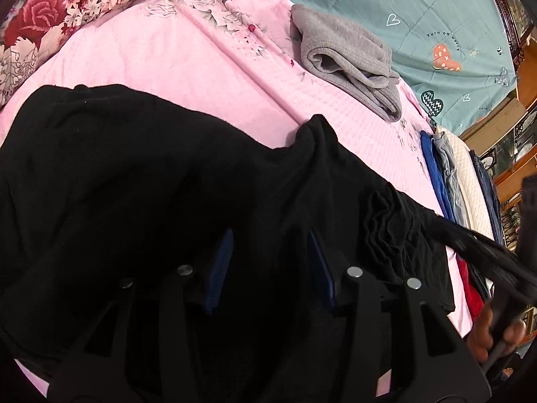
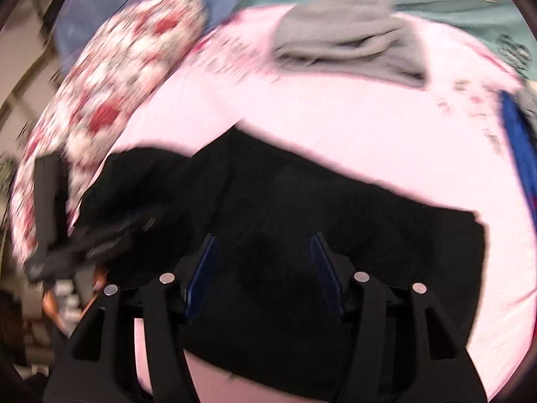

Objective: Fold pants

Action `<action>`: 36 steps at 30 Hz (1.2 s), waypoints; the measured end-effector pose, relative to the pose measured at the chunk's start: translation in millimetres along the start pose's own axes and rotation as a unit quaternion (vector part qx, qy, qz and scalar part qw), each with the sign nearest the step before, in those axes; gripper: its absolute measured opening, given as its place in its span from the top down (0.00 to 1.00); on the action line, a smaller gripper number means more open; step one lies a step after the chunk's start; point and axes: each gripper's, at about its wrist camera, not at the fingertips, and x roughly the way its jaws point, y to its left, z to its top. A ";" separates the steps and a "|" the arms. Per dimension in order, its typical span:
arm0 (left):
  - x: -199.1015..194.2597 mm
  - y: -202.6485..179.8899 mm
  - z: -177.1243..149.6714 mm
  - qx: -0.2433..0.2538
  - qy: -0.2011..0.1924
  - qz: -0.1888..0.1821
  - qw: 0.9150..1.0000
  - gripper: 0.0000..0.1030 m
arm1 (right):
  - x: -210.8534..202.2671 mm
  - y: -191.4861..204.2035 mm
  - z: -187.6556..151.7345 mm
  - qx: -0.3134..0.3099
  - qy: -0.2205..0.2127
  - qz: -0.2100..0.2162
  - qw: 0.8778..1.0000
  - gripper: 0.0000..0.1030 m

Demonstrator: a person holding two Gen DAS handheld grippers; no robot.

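Black pants should be smoothed flat before regripping, since the left gripper and right gripper are parted, holding nothing.

My right wrist view is smeared with motion blur, so the grey garment and floral pillow show no detail. The black pants run off the bottom and left edges of the left view, and their folds vanish in the dark cloth. I can't tell whether either gripper's pads touch the fabric. The stacked clothes are cut off on the right.
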 end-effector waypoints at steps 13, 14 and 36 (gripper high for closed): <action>-2.0 -6.1 -1.8 0.014 0.000 -0.003 1.000 0.43 | 37.4 -31.4 7.4 0.038 0.063 0.044 0.996 0.65; -9.2 -3.9 -5.0 0.005 -0.008 -0.002 1.000 0.42 | 27.9 -35.0 2.4 0.041 0.064 0.069 0.995 0.61; -115.4 135.9 -27.7 -0.256 -0.039 0.055 0.964 0.24 | -55.0 -81.8 -97.0 0.059 0.015 0.131 0.990 0.50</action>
